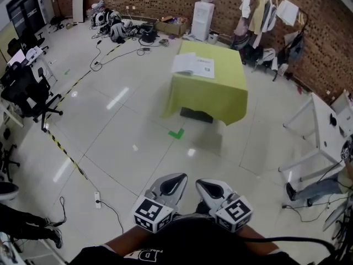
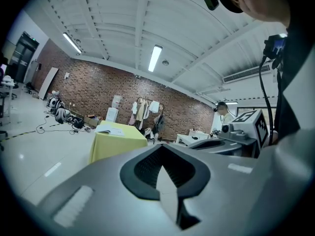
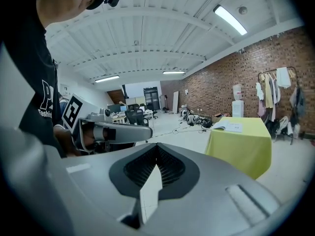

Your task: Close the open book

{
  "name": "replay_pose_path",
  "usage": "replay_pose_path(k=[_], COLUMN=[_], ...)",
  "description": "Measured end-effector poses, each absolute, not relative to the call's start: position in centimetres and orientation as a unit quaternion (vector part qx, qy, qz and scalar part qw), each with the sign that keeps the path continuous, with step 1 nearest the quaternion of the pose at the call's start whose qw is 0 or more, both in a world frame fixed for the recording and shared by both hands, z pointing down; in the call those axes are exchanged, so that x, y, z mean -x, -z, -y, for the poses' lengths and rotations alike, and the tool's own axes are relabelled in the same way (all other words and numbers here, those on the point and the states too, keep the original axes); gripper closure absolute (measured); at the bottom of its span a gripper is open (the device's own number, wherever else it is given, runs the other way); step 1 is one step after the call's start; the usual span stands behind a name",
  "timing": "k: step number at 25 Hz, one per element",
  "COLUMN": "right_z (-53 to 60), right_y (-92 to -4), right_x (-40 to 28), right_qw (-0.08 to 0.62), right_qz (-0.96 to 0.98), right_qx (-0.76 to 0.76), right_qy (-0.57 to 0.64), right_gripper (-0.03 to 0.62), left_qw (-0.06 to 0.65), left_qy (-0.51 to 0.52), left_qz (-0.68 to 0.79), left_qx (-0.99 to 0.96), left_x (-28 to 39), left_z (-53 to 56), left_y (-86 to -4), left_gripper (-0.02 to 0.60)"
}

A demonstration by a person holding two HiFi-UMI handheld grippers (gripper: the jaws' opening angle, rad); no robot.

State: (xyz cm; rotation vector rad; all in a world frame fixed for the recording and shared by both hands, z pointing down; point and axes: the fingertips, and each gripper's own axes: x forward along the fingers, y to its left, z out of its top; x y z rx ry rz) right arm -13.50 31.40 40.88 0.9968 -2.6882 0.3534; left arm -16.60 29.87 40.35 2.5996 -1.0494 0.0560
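The open book [image 1: 193, 65] lies flat, pages up, on the far left part of a table draped in a yellow-green cloth [image 1: 220, 93], well across the floor from me. Both grippers hang close to my body at the bottom of the head view. My left gripper [image 1: 174, 178] and right gripper [image 1: 206, 183] are shut and hold nothing. In the left gripper view the book [image 2: 109, 130] shows small beyond the shut jaws [image 2: 161, 147]. The right gripper view has the book [image 3: 230, 127] to the right of its shut jaws [image 3: 157, 146].
A wide stretch of glossy tiled floor [image 1: 138, 142] separates me from the table. A clothes rack [image 1: 270, 10] and water dispenser [image 1: 202, 15] stand behind it by the brick wall. White desks [image 1: 325, 131] are at the right, office chairs [image 1: 27, 95] at the left, cables along the floor.
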Motion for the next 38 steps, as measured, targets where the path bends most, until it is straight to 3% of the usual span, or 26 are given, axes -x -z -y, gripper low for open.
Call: replay_pose_path(k=[15,38], right_z=[-26.5,-11.5], right_y=[-40.5,-40.2], right_x=[14.5,-6.0], right_qw=[0.096,0.051], right_qz=[0.954,0.939], right_qx=[-0.258,-0.312], right_qy=[-0.118,-0.138], right_gripper=[0.586,0.586], left_qw=[0.165,0.136], left_qy=[-0.030,-0.053], left_qz=[0.426,0.394], left_qx=[-0.889,-0.907], left_x=[16.8,-3.1], left_z=[-25.1,-10.3], left_y=[-39.9,-38.3], left_gripper=[0.574,0.574])
